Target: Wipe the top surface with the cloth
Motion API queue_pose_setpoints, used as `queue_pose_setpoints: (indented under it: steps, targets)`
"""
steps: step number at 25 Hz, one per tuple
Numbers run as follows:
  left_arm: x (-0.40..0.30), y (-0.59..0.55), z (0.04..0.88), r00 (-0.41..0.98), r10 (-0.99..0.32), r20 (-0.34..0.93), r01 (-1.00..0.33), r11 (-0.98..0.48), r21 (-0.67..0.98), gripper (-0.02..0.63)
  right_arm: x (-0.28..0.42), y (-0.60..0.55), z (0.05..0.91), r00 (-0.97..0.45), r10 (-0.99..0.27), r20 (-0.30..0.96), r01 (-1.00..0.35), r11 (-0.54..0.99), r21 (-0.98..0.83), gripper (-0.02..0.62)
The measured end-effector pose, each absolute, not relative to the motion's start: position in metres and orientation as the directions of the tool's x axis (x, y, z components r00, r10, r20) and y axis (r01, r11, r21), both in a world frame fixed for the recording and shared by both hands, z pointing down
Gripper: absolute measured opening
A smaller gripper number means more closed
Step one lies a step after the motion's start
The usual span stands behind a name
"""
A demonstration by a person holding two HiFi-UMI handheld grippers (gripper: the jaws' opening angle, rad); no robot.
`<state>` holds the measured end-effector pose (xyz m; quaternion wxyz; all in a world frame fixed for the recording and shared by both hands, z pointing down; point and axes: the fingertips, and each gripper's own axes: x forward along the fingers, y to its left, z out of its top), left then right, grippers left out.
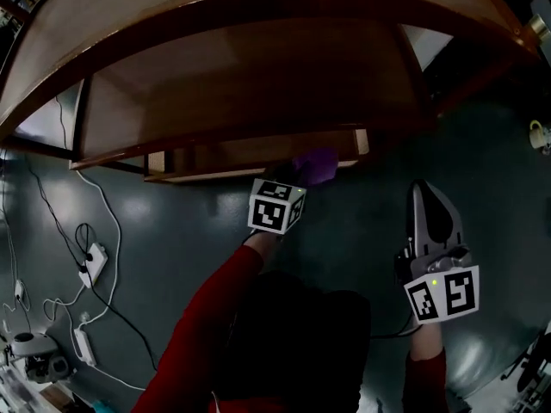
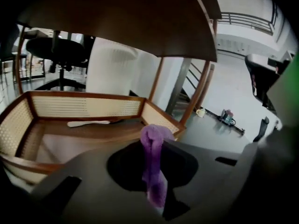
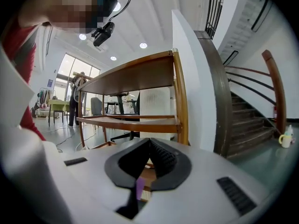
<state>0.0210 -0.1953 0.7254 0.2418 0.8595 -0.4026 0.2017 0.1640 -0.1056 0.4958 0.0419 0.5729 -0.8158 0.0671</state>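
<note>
While the left gripper (image 1: 291, 177) is clamped on the purple cloth (image 2: 154, 167), you have the tool you need, but it sits in the wrong place. In the head view the cloth shows at the centre of the frame, by the front rim of the low cane-sided tray (image 2: 84, 106). That puts it underneath the wooden top surface (image 1: 258, 11), which arches across the upper part of the frame.

Bring the cloth out from under that board first, clear its front edge, then raise it and lay it on the top. Only a narrow bunched strip is caught between the jaws, so tilt the gripper until a broad fold meets the wood, not the jaw tips. Press lightly enough that the cloth does not drag out of the grip. Work in overlapping passes from one end of the curved board to the other.

Your right gripper (image 3: 150, 146) has its jaws together on nothing and hangs low at the right of the head view, well apart from the tray. Leave it clear of the sweep.

The cloth is purple, soft and crumpled, pinched into a vertical fold. A loose tuft stands above the jaws in the middle of the left gripper view. It looks dry, though the dim picture makes that hard to be sure of.
</note>
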Motion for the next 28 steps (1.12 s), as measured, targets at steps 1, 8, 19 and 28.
queue_pose_setpoints:
  steps: [1, 8, 19, 28]
  targets:
    - [-0.01, -0.198, 0.727, 0.556, -0.625, 0.547, -0.821, -0.516, 0.244, 0.054, 0.161, -0.108, 0.499, -0.352, -0.926, 0.138, -0.936, 0.346, -0.067, 0.012]
    - [-0.247, -0.183, 0.726, 0.192, -0.762, 0.618, -0.981, -0.156, 0.112, 0.054, 0.142, -0.126, 0.511, -0.409, -0.905, 0.115, -0.912, 0.402, -0.079, 0.012]
    - [-0.423, -0.153, 0.719, -0.152, -0.784, 0.602, -0.985, 0.172, -0.024, 0.054, 0.111, -0.14, 0.528, -0.461, -0.881, 0.107, -0.887, 0.457, -0.059, 0.012]
    - [-0.466, -0.144, 0.717, -0.263, -0.761, 0.592, -0.95, 0.313, -0.02, 0.054, 0.1, -0.138, 0.536, -0.475, -0.872, 0.114, -0.88, 0.472, -0.055, 0.012]
